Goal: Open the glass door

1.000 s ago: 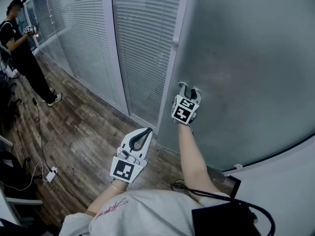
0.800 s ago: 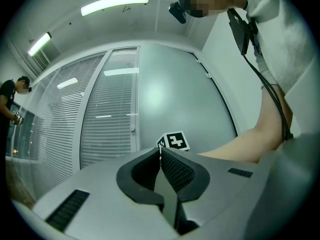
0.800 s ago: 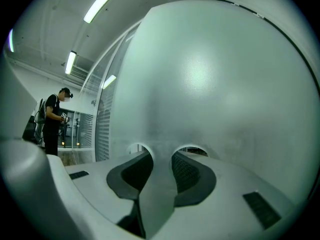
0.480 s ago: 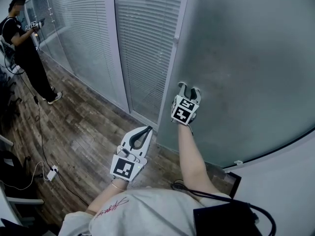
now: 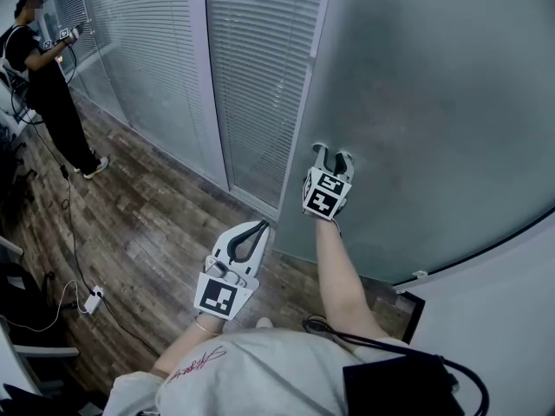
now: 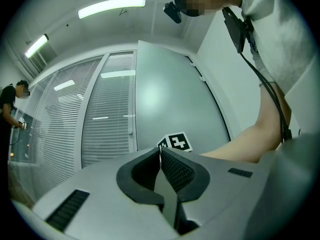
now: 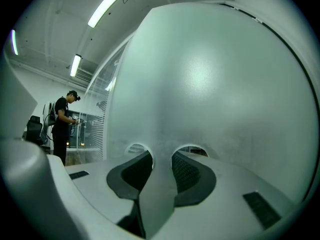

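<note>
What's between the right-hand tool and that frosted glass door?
Nothing. In the right gripper view, the right gripper has its open fingers tip-first against the glass door, no handle between them.

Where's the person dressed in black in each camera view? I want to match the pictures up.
Head view: person in the top left corner, beside the blinds.
Left gripper view: person at the far left edge, small.
Right gripper view: person left of middle, beside the glass door.
Shared landmark: the glass door, frosted and large in all three.
</note>
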{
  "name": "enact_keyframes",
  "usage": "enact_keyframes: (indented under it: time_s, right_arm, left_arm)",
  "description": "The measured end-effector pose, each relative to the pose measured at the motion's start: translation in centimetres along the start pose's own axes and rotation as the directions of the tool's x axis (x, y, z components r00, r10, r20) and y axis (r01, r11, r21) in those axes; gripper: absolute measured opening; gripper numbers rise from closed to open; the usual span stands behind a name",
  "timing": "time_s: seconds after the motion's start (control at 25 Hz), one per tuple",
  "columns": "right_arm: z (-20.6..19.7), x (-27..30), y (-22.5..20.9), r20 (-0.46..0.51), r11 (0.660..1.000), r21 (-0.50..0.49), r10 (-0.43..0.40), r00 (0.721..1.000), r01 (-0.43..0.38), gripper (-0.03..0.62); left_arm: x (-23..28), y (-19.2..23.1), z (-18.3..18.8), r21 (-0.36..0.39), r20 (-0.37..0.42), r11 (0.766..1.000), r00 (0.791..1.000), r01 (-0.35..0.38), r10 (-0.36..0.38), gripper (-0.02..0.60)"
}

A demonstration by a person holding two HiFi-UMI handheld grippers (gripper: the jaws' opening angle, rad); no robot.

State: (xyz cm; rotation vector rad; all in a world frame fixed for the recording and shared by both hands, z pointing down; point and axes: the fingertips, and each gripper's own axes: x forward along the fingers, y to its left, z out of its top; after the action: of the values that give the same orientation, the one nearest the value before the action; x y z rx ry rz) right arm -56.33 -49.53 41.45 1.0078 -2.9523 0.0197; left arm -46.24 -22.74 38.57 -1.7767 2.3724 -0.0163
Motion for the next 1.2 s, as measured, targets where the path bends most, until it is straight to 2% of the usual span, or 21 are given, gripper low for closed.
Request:
enact_keyframes:
  time_s: [0.68,1.2]
  right_arm:
    - [-0.3,-7.8,2.0,0.004,0.999,-0.002,0.05,0.999,-0.05,0.129]
    - [-0.3,-15.0,3.1,0.014,0.997,-0.005,0.08,0.997,-0.08,0.129]
  left_arm:
    - [-5.1,-3.2,1.1,-0.028,0.016,0.998,0.999,0.052,-0.051,0.023]
    - [-10.8,-6.4,2.5,-0.023,0.042,0.996,0.995,0.091,-0.09,0.023]
